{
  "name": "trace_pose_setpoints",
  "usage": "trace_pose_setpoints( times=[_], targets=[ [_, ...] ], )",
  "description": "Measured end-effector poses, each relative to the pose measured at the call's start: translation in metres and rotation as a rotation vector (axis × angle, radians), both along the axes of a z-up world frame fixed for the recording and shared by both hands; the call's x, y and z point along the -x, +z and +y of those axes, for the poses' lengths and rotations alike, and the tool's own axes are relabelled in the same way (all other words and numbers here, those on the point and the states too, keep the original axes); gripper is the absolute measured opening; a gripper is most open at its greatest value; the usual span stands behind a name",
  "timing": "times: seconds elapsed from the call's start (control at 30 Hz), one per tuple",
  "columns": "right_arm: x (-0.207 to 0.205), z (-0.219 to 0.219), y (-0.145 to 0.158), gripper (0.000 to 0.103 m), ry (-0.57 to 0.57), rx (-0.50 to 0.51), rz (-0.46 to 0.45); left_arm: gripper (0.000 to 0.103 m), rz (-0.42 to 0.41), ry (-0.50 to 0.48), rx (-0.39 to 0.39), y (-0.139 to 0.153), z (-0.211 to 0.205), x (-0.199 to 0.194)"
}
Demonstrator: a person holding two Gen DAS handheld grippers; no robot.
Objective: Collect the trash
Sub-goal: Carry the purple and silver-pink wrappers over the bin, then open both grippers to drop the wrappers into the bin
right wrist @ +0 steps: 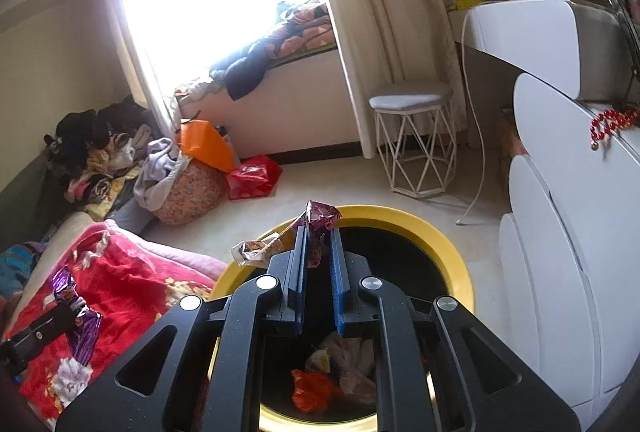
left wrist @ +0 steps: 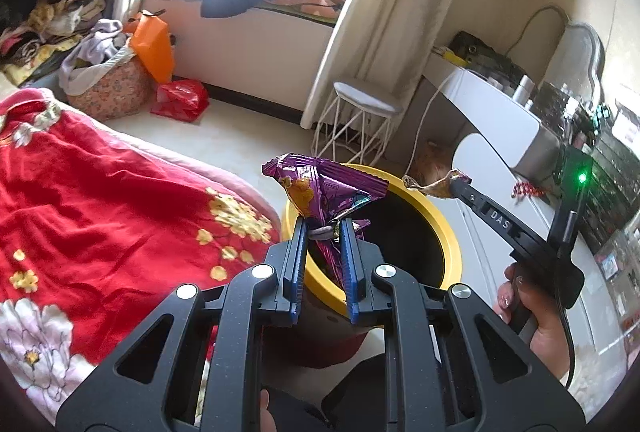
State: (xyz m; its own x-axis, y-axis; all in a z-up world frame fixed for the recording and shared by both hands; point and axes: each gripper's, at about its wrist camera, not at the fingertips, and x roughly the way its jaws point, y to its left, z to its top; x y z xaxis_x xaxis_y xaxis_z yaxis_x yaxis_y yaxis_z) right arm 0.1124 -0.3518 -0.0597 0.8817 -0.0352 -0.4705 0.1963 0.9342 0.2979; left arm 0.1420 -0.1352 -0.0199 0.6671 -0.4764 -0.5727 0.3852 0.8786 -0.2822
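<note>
Left wrist view: both grippers' fingers pinch wrappers above yellow-rimmed bin, beside bed.

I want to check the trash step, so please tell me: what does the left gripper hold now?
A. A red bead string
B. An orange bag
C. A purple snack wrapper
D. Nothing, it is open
C: in the left wrist view the left gripper is shut on the purple snack wrapper, held above the yellow-rimmed bin.
</note>
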Motion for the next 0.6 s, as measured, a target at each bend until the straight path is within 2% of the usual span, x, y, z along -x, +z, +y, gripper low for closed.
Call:
trace_pose_setpoints(
  times=[0.6],
  targets=[
    [-0.006,-0.036,-0.025,0.011,-0.07,-0.049,0.076,0.012,0.05,-0.136,-0.077,-0.032,-0.065,-0.011]
  ],
)
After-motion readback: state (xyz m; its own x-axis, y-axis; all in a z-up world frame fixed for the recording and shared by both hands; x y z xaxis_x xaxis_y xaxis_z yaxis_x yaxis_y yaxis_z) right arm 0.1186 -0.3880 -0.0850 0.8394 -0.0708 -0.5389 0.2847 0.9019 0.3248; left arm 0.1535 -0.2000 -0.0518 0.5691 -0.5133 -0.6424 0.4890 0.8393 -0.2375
